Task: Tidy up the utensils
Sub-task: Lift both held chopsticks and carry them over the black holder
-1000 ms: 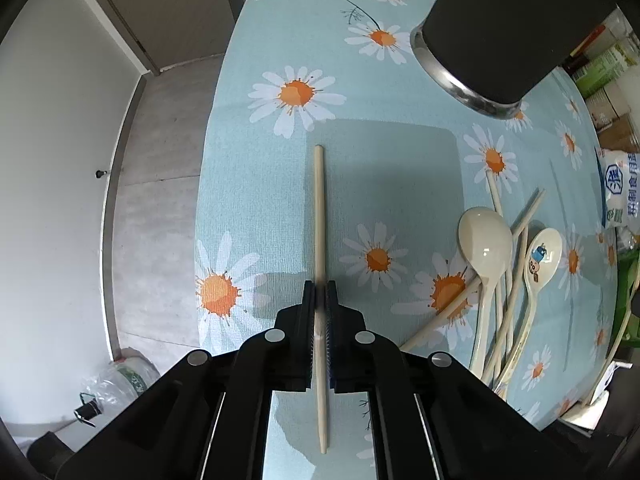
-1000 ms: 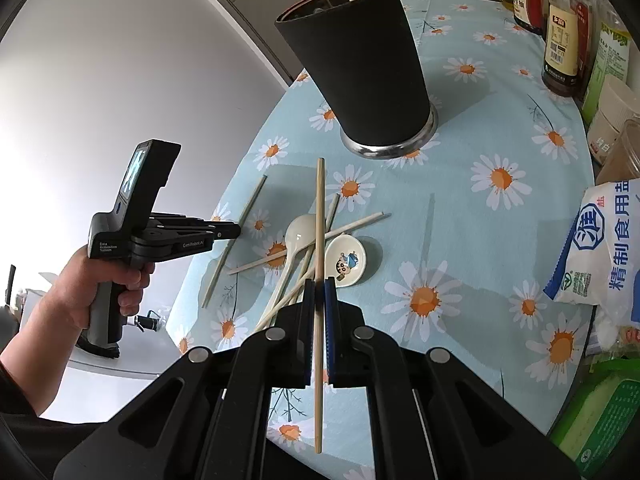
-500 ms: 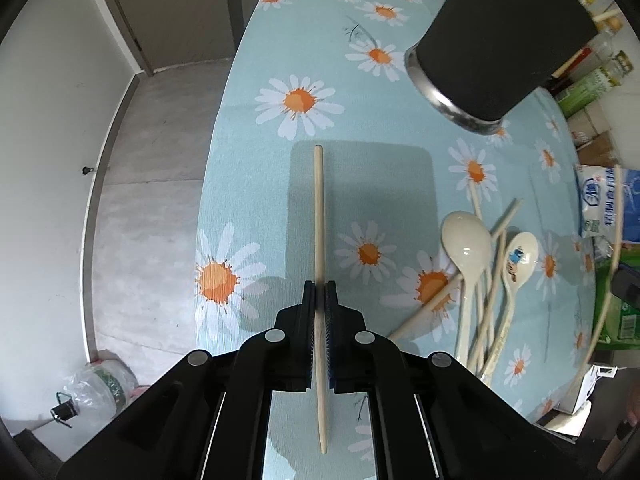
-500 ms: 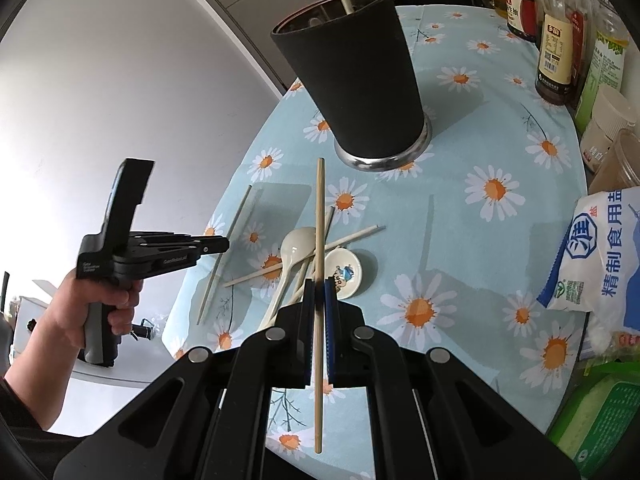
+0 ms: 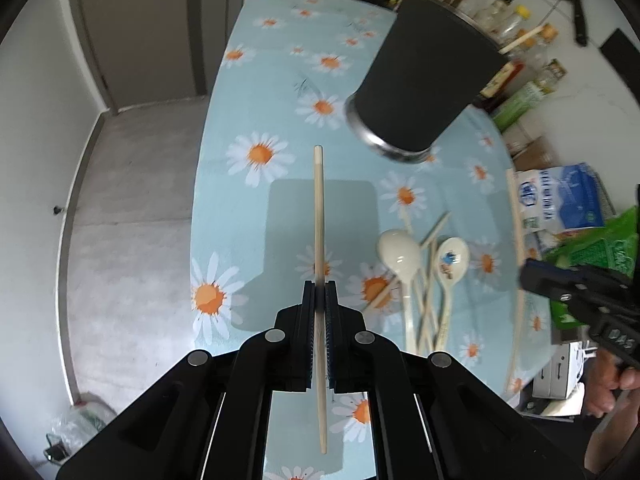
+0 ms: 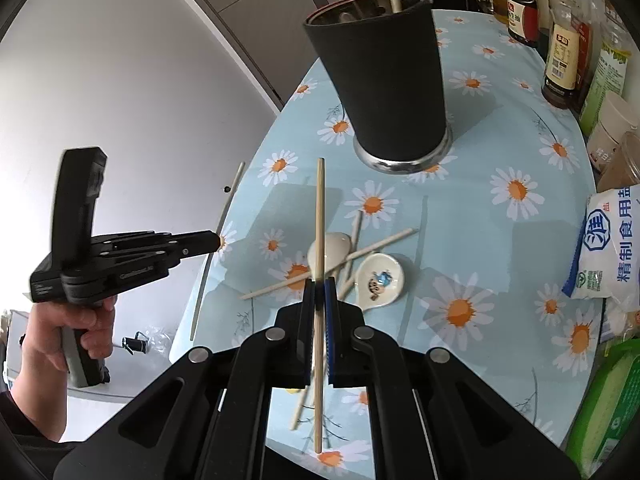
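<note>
Both hand-held grippers carry a chopstick each: the left hand-held gripper has its jaws clamped tight on a wooden chopstick, gripped well back from the forward tip so that a long length reaches ahead and a shorter tail hangs behind the pads, and the right hand-held gripper is closed the same way on a second chopstick. That off-centre hold looks deliberate, since a long free end is easier to steer into the mouth of a tall container. Each stick is lifted clear of the daisy-print surface and points roughly toward the black utensil holder, which stands upright at the far side on a metal base and already has one pale stick leaning out over its rim. In the right wrist view the other gripper shows side-on in a person's hand, its chopstick crossing the near edge of the cloth. Left between the two grippers is a loose pile: a plain white spoon, a spoon with a cartoon print, and several chopsticks crossed over and under them. Bottles, jars and a salt bag crowd the right side, apart from the pile. My reading is that both sticks are bound for the holder, with the heap waiting.
</note>
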